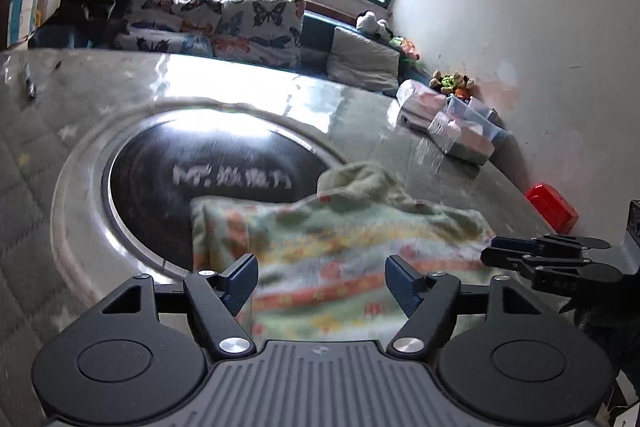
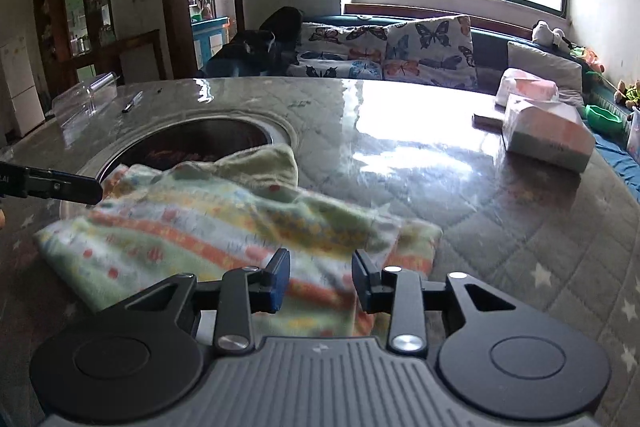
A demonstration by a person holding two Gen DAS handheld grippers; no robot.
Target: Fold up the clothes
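Releasing the folded green, orange-striped fleece garment cleanly: left gripper and right gripper, jaws apart, should withdraw without snagging its 2 layers.

Round table: red box at its edge, tissue packs and pen on top, butterfly cushions behind.

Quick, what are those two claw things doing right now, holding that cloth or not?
Left gripper: open, fingers wide apart, nothing held above the striped cloth.
Right gripper: open, narrower gap, not gripping the cloth.
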